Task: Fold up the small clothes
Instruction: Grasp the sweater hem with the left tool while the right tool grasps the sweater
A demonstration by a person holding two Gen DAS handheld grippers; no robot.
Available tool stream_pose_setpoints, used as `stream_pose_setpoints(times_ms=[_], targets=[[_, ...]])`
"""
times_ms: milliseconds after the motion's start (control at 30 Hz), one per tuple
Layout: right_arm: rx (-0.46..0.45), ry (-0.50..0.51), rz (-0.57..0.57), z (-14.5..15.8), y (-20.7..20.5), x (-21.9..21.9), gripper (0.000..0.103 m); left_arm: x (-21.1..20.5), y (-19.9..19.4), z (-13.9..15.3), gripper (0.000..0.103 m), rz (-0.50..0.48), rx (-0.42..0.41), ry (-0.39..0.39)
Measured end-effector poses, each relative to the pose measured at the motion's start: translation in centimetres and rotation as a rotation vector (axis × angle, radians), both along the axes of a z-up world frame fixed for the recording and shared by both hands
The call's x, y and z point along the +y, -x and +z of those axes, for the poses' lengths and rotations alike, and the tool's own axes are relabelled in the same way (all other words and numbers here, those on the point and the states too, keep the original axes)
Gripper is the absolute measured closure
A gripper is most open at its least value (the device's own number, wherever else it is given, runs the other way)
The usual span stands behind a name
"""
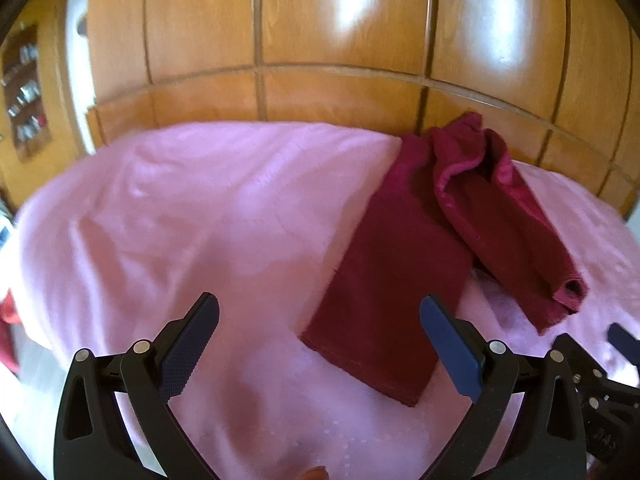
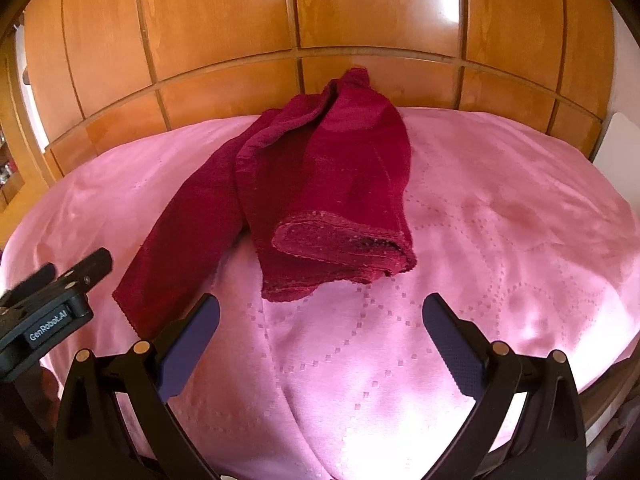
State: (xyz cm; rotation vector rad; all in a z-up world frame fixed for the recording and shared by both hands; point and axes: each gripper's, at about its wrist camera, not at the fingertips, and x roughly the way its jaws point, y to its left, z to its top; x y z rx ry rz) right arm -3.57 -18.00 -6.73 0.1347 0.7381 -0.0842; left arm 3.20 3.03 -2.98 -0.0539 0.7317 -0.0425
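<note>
A dark red garment (image 1: 404,264) lies on the pink bedspread (image 1: 200,220), with one flat leg stretched toward me and a second, rumpled part lying to its right. In the right wrist view the garment (image 2: 320,184) lies ahead, its open hem facing me. My left gripper (image 1: 320,320) is open and empty, hovering just short of the flat leg's near end. My right gripper (image 2: 320,320) is open and empty, just short of the rumpled hem. The left gripper also shows at the left edge of the right wrist view (image 2: 60,300).
A wooden panelled wardrobe (image 2: 360,12) stands right behind the bed. The pink bedspread (image 2: 500,240) spreads wide to the right of the garment. A shelf with small items (image 1: 26,92) is at far left. Something red (image 1: 8,320) hangs off the bed's left edge.
</note>
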Motion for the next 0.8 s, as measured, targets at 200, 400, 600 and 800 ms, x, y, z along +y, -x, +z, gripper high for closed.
stream_pose_setpoints(times_ms=[200,400,600,800], targets=[[-0.017,-0.057,0.043,0.9,-0.7,-0.6,0.002,1.5,-1.0,-1.0,0.003,-0.015,0.049,0.049],[-0.076,-0.100,0.125,4.0,-4.0,-0.2,0.008,2.1,-1.8,-2.2,0.003,-0.062,0.089,0.045],[-0.031,0.019,0.183,4.0,-11.0,3.5,0.028,1.1,-2.1,-3.7,0.018,-0.151,0.162,0.068],[-0.014,0.151,0.081,2.4,-14.0,3.5,0.024,0.4,-2.3,-5.4,0.031,-0.213,0.216,0.052]])
